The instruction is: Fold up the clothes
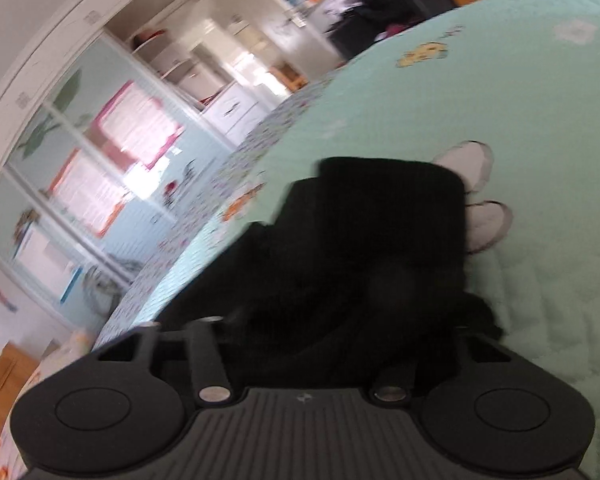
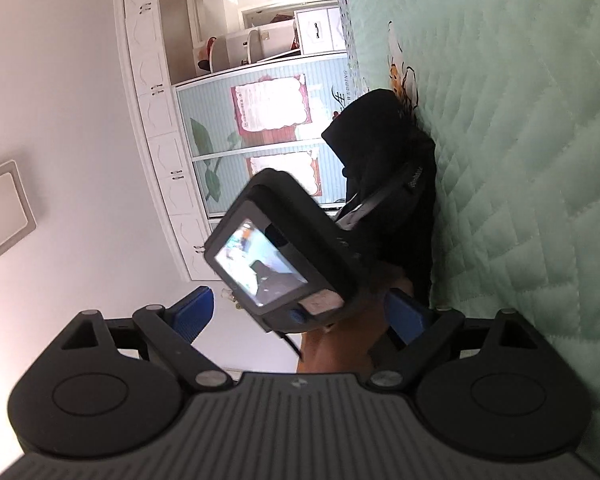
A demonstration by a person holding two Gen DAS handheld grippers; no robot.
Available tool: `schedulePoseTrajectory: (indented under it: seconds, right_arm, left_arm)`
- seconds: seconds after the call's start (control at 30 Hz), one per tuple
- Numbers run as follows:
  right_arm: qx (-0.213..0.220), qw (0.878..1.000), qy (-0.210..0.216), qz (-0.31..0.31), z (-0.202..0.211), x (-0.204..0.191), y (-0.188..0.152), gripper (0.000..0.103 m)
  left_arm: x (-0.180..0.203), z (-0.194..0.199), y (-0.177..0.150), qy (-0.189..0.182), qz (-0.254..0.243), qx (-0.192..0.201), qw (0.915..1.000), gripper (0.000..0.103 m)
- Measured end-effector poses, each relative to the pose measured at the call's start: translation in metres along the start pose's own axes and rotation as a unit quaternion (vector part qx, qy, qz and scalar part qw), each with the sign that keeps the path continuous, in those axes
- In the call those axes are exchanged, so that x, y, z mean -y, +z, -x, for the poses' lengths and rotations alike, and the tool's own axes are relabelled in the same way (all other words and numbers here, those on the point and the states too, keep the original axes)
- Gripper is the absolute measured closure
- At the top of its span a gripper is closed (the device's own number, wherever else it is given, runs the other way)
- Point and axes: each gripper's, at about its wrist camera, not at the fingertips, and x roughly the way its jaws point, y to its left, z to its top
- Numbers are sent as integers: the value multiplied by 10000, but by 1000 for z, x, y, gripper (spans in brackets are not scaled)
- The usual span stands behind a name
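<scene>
Black garment (image 1: 380, 248) bunched on mint quilt (image 1: 520, 120), partly lifted. Your left gripper (image 1: 312, 320) buried in cloth; jaw state cannot tell, likely gripping. Right gripper (image 2: 300, 312) jaws wide, holding nothing. Mid-fold by look; next, carry edge across, flatten. No containers in view.

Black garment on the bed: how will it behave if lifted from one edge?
Likely floppy: the black garment lies bunched in soft folds on the quilt. Probably light, since it is thin cloth. It may unfold and drape when lifted.

Garment (image 1: 380, 248) on quilt (image 1: 500, 120), ahead of left gripper (image 1: 312, 344); cabinets (image 1: 112, 140) beyond quilt edge.
</scene>
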Motion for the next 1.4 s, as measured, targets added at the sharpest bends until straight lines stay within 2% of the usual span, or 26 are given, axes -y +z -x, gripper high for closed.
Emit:
schedulePoseTrajectory:
  seconds: [0.03,0.13,0.17,0.23,0.3,0.5,0.67,0.8,0.93,0.97,1.07,1.13,1.17,1.2,1.27,1.3,1.33,1.37,1.4]
  right_arm:
    - [-2,10000,4,-7,0,-1,0,10]
    - [13,10000,19,-62,0,-1,1,10]
    - [13,10000,20,-60,-1,-2,1,10]
    - [-8,10000,36,-50,-1,0,1,10]
    - [-40,9999,81,-64,-2,0,1,7]
    - [-163,9993,322,-101,-3,-1,3,6]
    - [-143,9965,183,806,0,-27,7,6]
    - [-301,9866,-127,1599,-6,-50,2,6]
    - [-800,9808,-293,1757,-40,-63,-9,6]
    - [-889,9798,-350,1757,-49,-65,-9,6]
    - [-1117,9769,-244,1806,-85,-71,-5,6]
    - [-1270,9751,-165,1811,-110,-75,0,6]
    - [-1341,9755,-271,1724,-122,-69,7,6]
    - [-1389,9755,-431,1653,-132,-63,14,7]
    - [-1184,9675,-1420,1724,-131,-44,33,7]
    - [-1078,9613,-1852,1734,-130,-36,43,21]
    - [-974,9630,-1913,1626,-117,-29,52,35]
    - [-854,9654,-1936,1524,-104,-24,60,39]
    - [-626,9724,-1710,1462,-89,-26,64,33]
  left_arm:
    - [-4,2,0,97,9,18,10000,12]
    - [-14,9,-4,180,32,15,9998,5]
    - [-17,11,-5,205,40,13,9998,4]
    - [-23,22,-18,-63,198,-26,9998,3]
    - [-27,36,-37,-68,148,41,9999,1]
    - [-36,68,-78,-68,-105,314,9994,1]
    - [-35,125,-135,33,-287,601,9978,1]
    - [-51,161,-169,-256,291,721,9966,1]
    - [-78,163,-170,-141,794,982,9919,1]
    - [-82,154,-171,-293,977,875,9909,1]
    - [-91,125,-172,-833,1541,487,9833,1]
    - [-97,106,-173,-1189,1911,226,9741,2]
    - [-100,96,-173,-1366,2093,96,9682,2]
    - [-103,87,-174,-1542,2274,-35,9615,2]
    - [-104,86,-179,-1609,2410,-36,9571,2]
    - [-106,87,-181,-1663,2467,5,9547,1]
    - [-108,89,-183,-1722,2522,43,9522,1]
    - [-108,89,-186,-1751,2568,83,9504,1]
    - [-108,90,-188,-1777,2611,122,9487,1]
